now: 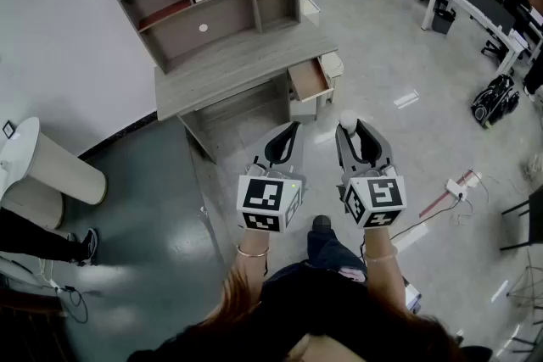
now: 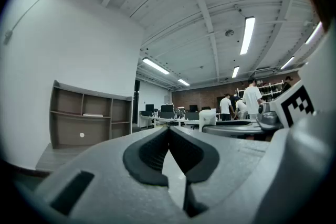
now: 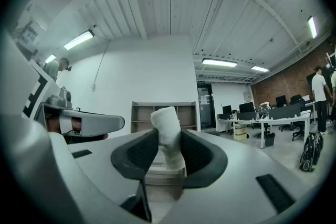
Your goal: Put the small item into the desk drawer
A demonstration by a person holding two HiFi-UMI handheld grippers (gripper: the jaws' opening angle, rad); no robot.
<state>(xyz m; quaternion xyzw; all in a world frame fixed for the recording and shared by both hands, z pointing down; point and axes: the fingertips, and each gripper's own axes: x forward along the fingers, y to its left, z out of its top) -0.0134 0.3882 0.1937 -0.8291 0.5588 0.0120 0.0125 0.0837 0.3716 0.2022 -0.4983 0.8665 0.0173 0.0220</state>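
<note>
white small item [image 3: 166, 126] clamped in right gripper [image 3: 167, 139] fingers; left gripper [image 2: 169, 131] fingers together.

No legible words, numbers or brand names anywhere. Only coded black-and-white square markers, on left gripper [image 1: 293, 128] cube [image 1: 270, 203] and right gripper [image 1: 349, 128] cube [image 1: 375, 199].

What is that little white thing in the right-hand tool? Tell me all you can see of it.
The small white item is a stubby roll with a rough, wrapped-looking surface, perhaps cloth or paper. It stands upright, pinched at its sides by the dark pads of the right gripper, its rounded top poking above them. It hangs in the air, short of the desk; nothing else touches it.
</note>
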